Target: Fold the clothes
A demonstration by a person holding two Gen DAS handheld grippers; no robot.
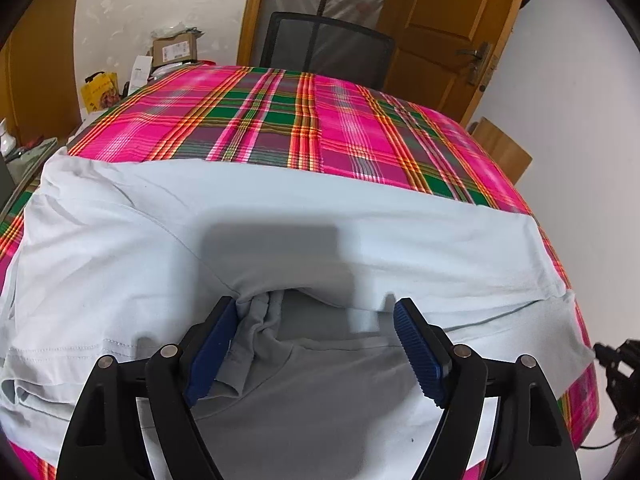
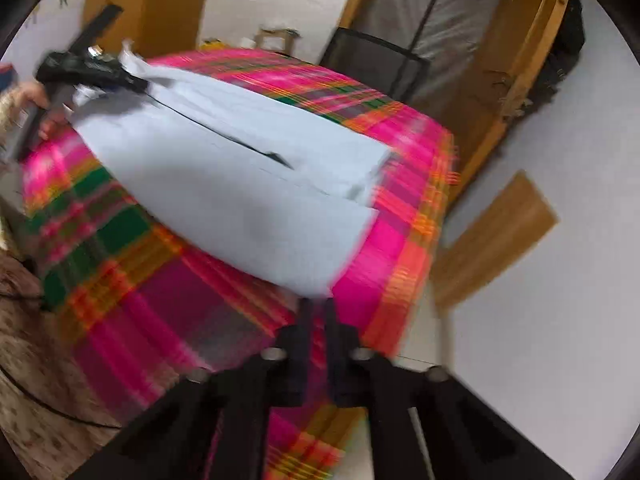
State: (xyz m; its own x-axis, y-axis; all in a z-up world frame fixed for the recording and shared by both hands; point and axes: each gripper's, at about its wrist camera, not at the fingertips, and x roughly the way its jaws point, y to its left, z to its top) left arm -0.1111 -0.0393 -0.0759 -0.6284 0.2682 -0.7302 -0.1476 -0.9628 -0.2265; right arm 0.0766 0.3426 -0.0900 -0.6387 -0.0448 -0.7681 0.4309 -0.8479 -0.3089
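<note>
Left gripper (image 1: 316, 344) nearest lens: jaws spread wide, collar fold bunched against its left pad (image 1: 212, 354), nothing pinched. One pale garment (image 1: 280, 216) on plaid-covered table (image 1: 280, 120), long axis 9-to-3, stretching toward 12 from the tongs. Right gripper (image 2: 316, 320): jaws nearly together, blurred, cannot tell if pinching garment corner at 12. Two grippers, one chair (image 1: 328, 46).

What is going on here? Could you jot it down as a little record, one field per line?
Activity: folding a pale shirt
Surface: table with a pink plaid cloth
Left gripper: open, fingers either side of the shirt's collar
Right gripper: shut, low over the plaid cloth by the shirt's near corner; picture blurred
Person: a hand on the left gripper's handle
Background: black chair, wooden door, cardboard box
</note>
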